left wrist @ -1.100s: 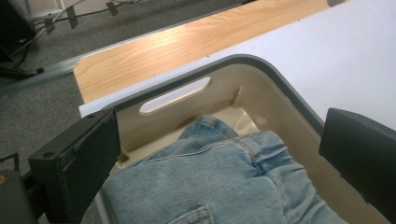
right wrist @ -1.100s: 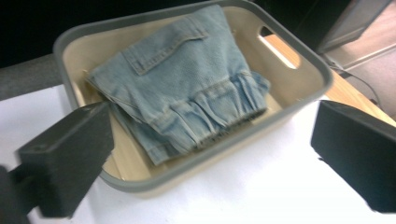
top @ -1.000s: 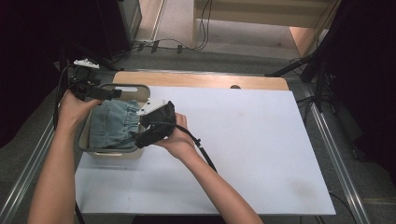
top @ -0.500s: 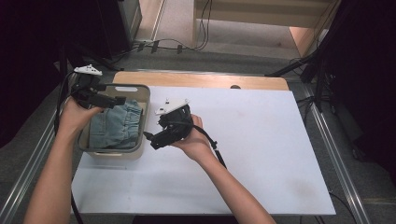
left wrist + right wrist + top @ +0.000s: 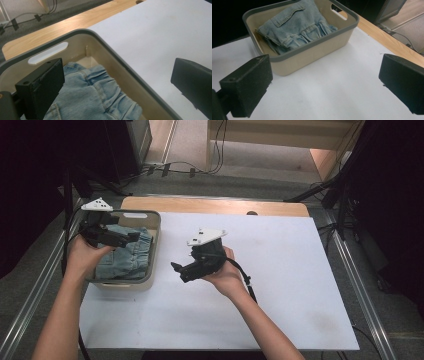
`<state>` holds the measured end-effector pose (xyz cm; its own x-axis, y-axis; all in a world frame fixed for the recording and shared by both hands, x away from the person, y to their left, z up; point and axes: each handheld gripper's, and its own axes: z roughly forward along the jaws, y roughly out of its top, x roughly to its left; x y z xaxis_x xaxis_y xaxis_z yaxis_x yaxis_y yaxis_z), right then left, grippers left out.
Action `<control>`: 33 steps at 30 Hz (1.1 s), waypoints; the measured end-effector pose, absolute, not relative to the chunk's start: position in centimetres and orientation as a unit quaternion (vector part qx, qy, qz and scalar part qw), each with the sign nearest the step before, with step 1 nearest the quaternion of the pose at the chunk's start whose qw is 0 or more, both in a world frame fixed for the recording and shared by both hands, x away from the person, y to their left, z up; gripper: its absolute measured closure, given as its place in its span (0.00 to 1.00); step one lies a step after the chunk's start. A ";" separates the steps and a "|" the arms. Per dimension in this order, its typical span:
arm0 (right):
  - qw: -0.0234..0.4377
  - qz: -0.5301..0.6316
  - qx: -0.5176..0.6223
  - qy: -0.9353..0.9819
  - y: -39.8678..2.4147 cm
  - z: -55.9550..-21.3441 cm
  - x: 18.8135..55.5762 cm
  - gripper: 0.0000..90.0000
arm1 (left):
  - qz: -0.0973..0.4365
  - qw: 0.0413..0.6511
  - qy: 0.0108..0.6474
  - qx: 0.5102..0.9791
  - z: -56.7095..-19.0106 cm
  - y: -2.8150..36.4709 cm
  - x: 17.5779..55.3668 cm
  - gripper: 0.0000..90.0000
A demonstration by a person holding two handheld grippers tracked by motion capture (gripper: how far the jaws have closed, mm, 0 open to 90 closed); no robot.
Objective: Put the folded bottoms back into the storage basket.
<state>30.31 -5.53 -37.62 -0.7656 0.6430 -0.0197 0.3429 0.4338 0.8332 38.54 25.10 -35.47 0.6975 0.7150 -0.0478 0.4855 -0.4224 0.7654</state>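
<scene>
High view: folded denim packed in bin, both grippers free.
Seen from above: denim garment lying folded inside beige bin at table's left; left gripper hovering over it, jaw gap hard to judge from up here; right gripper held above white sheet, just right of bin. Left gripper view: jaws spread wide, holding nothing, one above denim, other beyond bin rim. Right gripper view: jaws wide apart and empty, aimed at bin with denim tucked within. Judged: placing step looks finished; next likely calls for lifting both clear, or pressing cloth flatter below rim.
</scene>
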 end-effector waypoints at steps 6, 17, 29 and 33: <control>0.170 0.446 0.316 0.820 -8.4 -38.4 29.8 0.00 | 0.128 0.397 0.346 0.840 -36.0 23.4 37.2 0.00; 0.172 0.450 0.325 0.814 -12.4 -39.1 28.5 0.00 | 0.114 0.422 0.319 0.841 -36.5 21.2 35.3 0.00; 0.171 0.452 0.337 0.808 -15.6 -40.0 27.6 0.00 | 0.101 0.428 0.299 0.847 -37.0 18.4 33.7 0.00; 0.173 0.453 0.344 0.804 -16.9 -40.2 27.3 0.00 | 0.101 0.426 0.294 0.850 -37.3 17.6 33.3 0.00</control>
